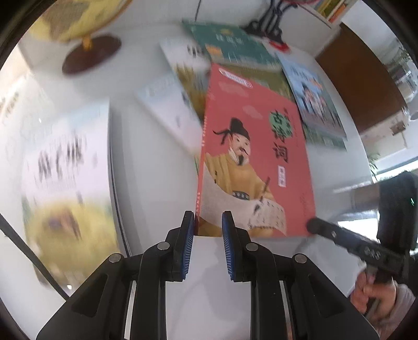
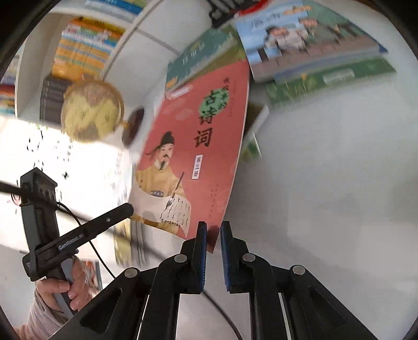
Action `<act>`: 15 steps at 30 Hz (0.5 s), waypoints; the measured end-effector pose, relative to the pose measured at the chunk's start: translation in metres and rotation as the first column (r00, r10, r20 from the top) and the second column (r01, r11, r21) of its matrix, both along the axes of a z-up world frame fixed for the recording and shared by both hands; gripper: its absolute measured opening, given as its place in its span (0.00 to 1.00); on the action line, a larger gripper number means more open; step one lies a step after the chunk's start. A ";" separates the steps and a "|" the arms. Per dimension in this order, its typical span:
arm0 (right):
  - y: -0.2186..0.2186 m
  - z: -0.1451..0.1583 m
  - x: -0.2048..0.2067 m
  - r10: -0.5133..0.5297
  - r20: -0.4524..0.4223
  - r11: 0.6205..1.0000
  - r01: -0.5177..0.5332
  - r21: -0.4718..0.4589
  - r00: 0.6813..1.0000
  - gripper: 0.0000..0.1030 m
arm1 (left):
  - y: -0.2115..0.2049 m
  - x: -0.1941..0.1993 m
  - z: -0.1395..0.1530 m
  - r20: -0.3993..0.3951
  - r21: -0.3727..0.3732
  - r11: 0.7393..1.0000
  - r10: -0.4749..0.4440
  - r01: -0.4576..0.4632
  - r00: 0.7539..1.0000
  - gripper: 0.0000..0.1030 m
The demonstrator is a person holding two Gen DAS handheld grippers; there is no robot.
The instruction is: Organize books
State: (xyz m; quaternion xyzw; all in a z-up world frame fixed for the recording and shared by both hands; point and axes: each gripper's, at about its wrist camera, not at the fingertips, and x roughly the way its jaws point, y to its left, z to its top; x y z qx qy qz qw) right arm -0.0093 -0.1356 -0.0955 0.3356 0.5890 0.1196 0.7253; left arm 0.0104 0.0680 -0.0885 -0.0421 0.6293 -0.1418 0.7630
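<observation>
Right now you have the red book lifted off the white table, gripped at two lower corners. Your left gripper is clamped on the spine-side corner at the bottom centre of the left wrist view, and your right gripper pinches the opposite corner at the bottom centre of the right wrist view. Each gripper also shows in the other's view: the right one reaches in from the lower right edge with your hand on its handle, and the left one comes in at the lower left.

Around you, a globe on a dark round base sits in the upper left of the left view. A white-and-yellow book, blurred, fills the left side. Behind the red book lies a loose spread of others: a dark green book at the top centre, a light blue book to the upper right, and pale ones half hidden beneath. None of these touch your grippers.

In the upper left of the right view, a white shelf unit has compartments packed with stacked books, mostly orange and yellow; dark volumes stand lower down.
</observation>
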 end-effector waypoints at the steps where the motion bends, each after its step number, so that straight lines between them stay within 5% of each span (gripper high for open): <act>1: 0.000 -0.002 -0.008 0.018 -0.024 1.000 -0.018 0.000 1.000 0.10 | 0.000 -0.009 -0.002 -0.011 0.001 1.000 -0.006 0.006 1.000 0.18; 6: -0.013 -0.013 -0.031 0.016 -0.100 0.999 -0.012 0.038 0.995 0.10 | 0.010 -0.019 -0.008 -0.036 0.013 0.999 0.037 -0.037 0.999 0.19; 9: -0.027 -0.013 -0.026 -0.049 -0.081 0.997 0.054 0.058 0.995 0.13 | 0.015 0.000 -0.012 -0.050 0.008 0.996 0.084 -0.084 0.995 0.29; 13: -0.030 -0.011 -0.004 -0.058 -0.042 0.998 0.059 0.031 0.997 0.40 | 0.014 0.018 -0.020 -0.068 0.016 0.995 0.095 -0.094 0.993 0.30; 15: -0.029 -0.010 0.004 -0.053 -0.026 0.998 0.054 0.027 0.998 0.42 | 0.012 0.025 -0.023 -0.067 0.012 0.994 0.109 -0.108 0.992 0.35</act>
